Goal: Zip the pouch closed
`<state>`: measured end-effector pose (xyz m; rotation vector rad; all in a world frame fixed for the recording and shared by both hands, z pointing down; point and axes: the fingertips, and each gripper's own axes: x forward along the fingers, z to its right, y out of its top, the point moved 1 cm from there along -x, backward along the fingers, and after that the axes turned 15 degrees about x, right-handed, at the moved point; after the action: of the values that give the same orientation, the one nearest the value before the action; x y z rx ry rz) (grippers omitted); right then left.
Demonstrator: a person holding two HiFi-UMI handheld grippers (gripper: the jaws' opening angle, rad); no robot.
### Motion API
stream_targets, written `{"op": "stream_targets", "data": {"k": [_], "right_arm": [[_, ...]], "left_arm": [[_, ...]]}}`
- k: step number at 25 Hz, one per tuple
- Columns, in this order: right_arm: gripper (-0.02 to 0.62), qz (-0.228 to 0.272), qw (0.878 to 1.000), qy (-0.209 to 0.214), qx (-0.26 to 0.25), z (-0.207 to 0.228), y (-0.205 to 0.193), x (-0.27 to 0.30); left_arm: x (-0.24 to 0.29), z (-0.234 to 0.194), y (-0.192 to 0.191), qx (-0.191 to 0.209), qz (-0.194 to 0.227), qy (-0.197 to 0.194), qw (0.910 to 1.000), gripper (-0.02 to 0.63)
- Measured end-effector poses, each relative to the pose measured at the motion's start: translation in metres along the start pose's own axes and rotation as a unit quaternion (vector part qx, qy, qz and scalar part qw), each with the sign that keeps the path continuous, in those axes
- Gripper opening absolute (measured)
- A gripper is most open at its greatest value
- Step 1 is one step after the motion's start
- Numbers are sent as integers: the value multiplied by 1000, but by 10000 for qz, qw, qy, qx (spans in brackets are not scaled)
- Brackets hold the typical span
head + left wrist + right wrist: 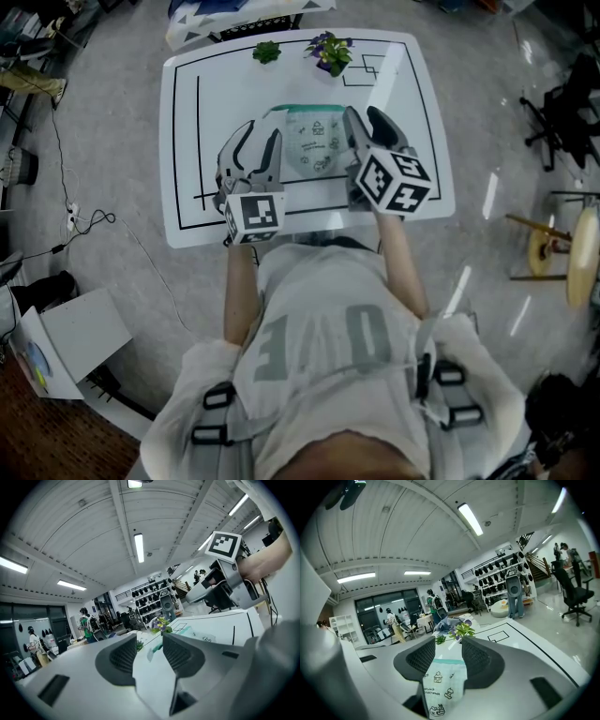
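1. Filling the middle of the head view, a white rectangular bench (187,141) with black marked lines stands on a grey floor.
2. A person (319,347) in a pale T-shirt stands at its near edge, both forearms reaching over it.
3. A translucent white plastic pouch (314,145), printed with small drawings and edged by a teal zip strip on its far side, lies flat on the bench near the person, between the two claws. Whether the zip is shut cannot be made out.
4. The left claw (261,141), grey and white with a marker cube, sits at the pouch's left edge. It is released, jaws apart, with only bare bench and a sliver of teal showing in the gap.
5. The right claw (368,122) sits at the pouch's right edge, also released. In its own view the pouch runs along the gap between the spread jaws, the pads not pressing on it.
6. A small purple flowering plant (330,52) stands at the far edge.
7. A smaller green plant (267,52) stands just left of it.
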<state>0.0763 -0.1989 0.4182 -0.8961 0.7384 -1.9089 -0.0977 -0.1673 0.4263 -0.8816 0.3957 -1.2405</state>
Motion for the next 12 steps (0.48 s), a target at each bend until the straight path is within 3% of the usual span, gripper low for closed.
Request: {"op": "stream_targets", "data": {"k": [12], "right_arm": [[152,47,10000,23,-68,-1,4,-3]], "left_arm": [[-5,-21,14,-208,130,209,9995,152]]}}
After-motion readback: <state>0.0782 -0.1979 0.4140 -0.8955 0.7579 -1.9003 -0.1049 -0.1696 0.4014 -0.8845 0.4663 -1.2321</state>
